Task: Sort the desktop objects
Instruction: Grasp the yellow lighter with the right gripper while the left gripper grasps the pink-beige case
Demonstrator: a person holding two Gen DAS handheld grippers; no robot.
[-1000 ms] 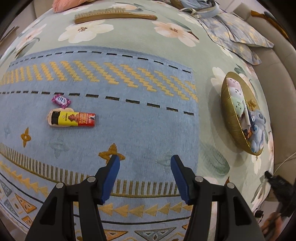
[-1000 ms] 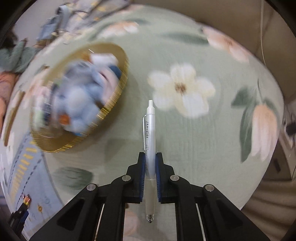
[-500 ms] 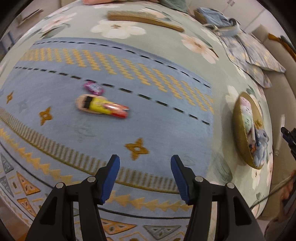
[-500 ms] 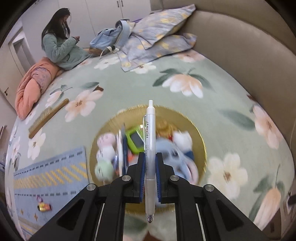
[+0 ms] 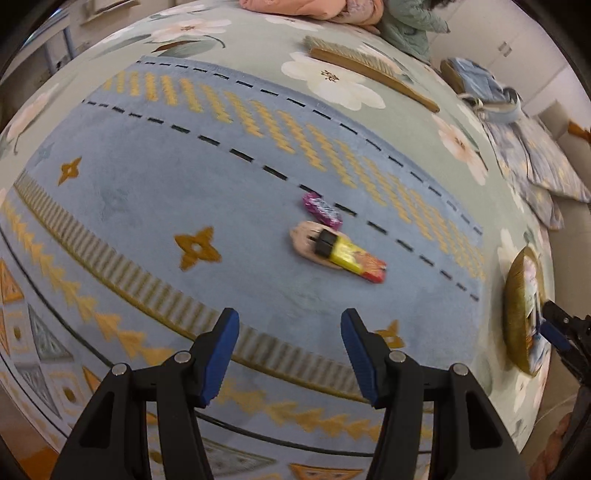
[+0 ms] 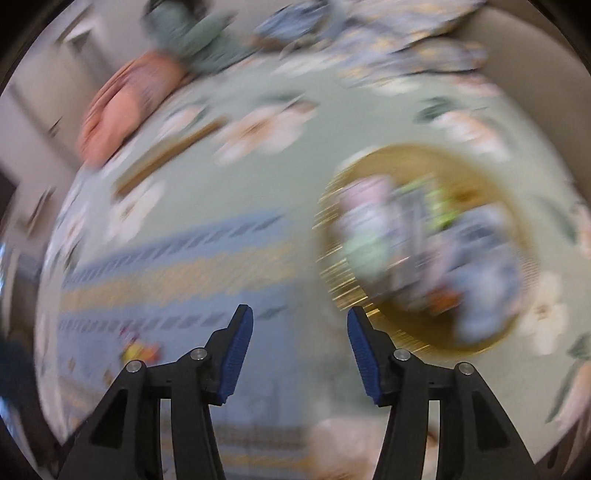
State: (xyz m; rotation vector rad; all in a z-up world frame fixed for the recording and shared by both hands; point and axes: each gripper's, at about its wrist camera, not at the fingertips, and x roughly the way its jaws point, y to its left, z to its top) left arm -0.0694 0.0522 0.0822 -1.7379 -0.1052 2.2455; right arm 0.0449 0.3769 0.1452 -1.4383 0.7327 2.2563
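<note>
My left gripper (image 5: 290,328) is open and empty above the blue rug. Ahead of it lie a yellow-and-red tube (image 5: 351,256) resting on a beige oval piece (image 5: 306,242), and a purple candy wrapper (image 5: 322,209) just beyond. A round gold basket (image 5: 517,306) full of small toys sits at the right; it also shows, blurred, in the right wrist view (image 6: 332,280). My right gripper (image 6: 300,332) is open and empty, left of the basket; its tip also shows in the left wrist view (image 5: 554,321). The pen is not visible.
A wooden brush (image 5: 369,72) lies on the floral carpet at the back. A pink cushion (image 5: 295,7), a seated person (image 5: 410,22), a blue bag (image 5: 484,92) and patterned pillows (image 5: 543,158) are at the far edge. The right wrist view is heavily blurred.
My right gripper held a white pen over the basket and is now open without it, swinging left. My left gripper has moved so the tube and wrapper sit nearer its centre.
</note>
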